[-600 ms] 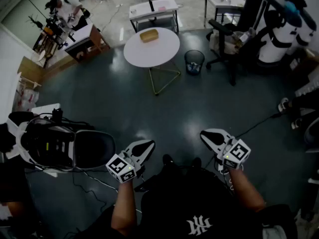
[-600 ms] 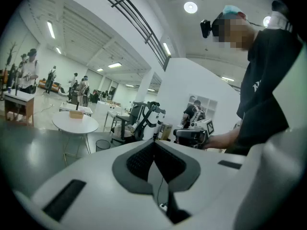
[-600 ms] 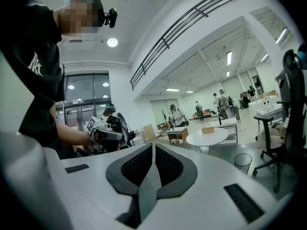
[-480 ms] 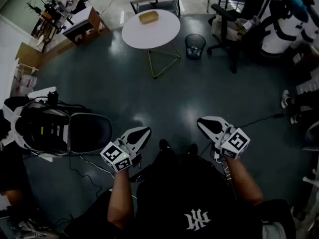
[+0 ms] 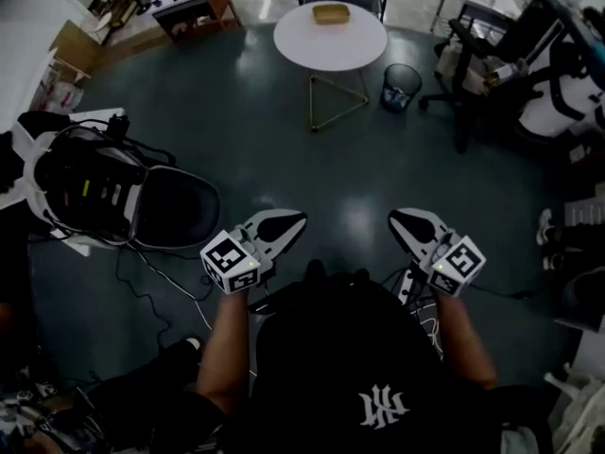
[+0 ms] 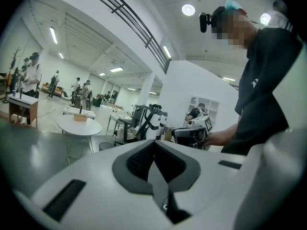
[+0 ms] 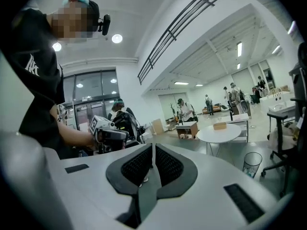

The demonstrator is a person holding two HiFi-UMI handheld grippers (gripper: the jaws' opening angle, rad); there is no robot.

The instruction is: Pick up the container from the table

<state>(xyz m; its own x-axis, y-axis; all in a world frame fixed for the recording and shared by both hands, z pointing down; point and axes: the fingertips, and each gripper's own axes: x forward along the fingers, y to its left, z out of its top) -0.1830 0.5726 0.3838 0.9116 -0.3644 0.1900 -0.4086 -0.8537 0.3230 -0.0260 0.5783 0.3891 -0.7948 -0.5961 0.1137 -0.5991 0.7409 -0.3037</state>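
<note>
Both closed tight, empty: left tool (image 5: 293, 219), right tool (image 5: 398, 219), held side by side above floor (image 5: 236, 149); tan container (image 5: 331, 13) on round white desk (image 5: 317, 47), well apart from both

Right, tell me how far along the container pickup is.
Nothing looks done: the container sits on the round white table, far across the floor. In hand: nothing; the left gripper and right gripper are both shut and empty, held in front of the person. Remaining: approach the table, open a gripper, grasp the container and lift it.
</note>
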